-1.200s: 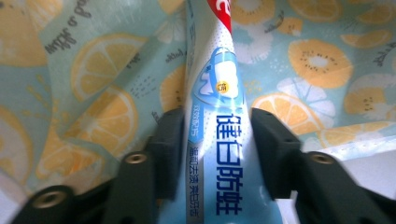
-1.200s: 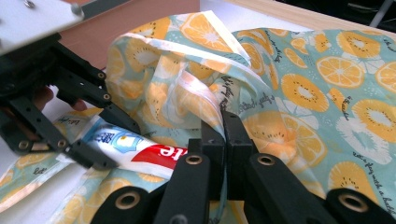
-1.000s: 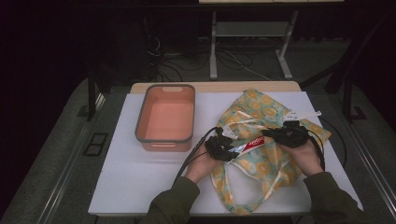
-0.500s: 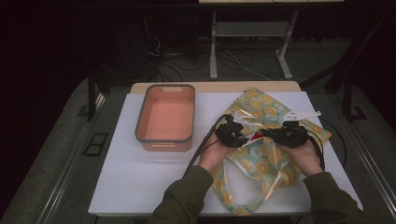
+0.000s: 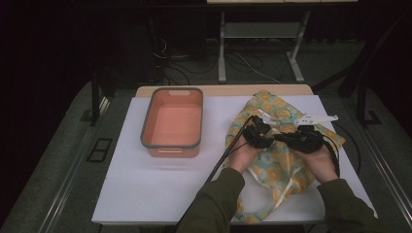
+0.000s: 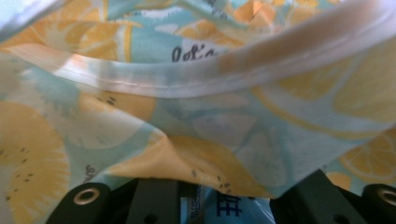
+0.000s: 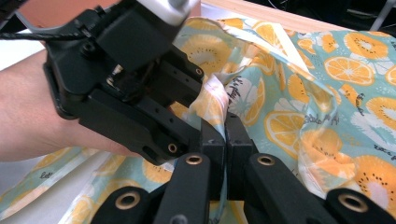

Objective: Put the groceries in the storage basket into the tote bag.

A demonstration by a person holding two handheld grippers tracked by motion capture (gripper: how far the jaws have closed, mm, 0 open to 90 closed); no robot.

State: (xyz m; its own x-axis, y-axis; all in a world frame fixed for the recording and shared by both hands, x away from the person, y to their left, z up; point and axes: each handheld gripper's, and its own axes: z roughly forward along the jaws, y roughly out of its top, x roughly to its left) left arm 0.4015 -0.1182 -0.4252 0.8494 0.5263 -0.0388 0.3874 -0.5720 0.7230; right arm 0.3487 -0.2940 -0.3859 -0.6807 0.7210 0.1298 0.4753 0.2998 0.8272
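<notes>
Pinching the fruit-print fabric bag (image 7: pixel 299 93) at its rim, the right tool (image 7: pixel 225 154) is pressed together; the left tool (image 5: pixel 257 133), jaws partly spread and just opening, reaches into the bag on the desk (image 5: pixel 160 184).

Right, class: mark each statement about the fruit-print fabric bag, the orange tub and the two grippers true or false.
1. The orange plastic tub is empty. True.
2. The fruit-print fabric bag lies inside the tub. False: it lies on the white table, to the tub's right.
3. The right gripper pinches the bag's fabric. True.
4. The left gripper rests on the tub's rim. False: it is at the bag.
</notes>
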